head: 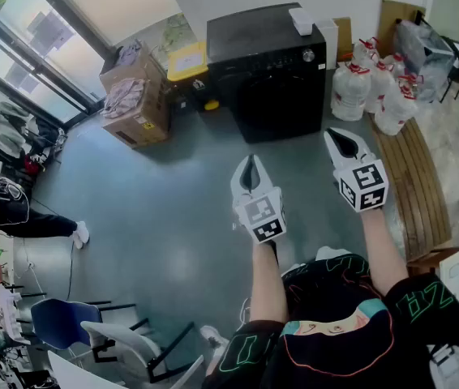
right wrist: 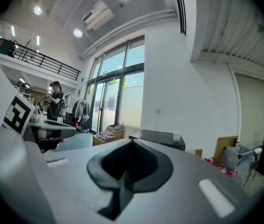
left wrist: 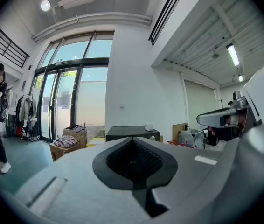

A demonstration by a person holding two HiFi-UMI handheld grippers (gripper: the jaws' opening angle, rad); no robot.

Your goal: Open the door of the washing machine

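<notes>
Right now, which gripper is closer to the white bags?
The right gripper: it hangs at the head view's right, near the white bags, while the left gripper sits farther left, facing the washer.

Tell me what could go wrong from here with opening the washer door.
Both the left gripper and right gripper are shut, so they could bump the washing machine instead of catching its door. The white bags stand close beside it and might snag the right gripper.

Bright window daylight [left wrist: 71,92] — fisheye-bent, dark-vignetted edges.
</notes>
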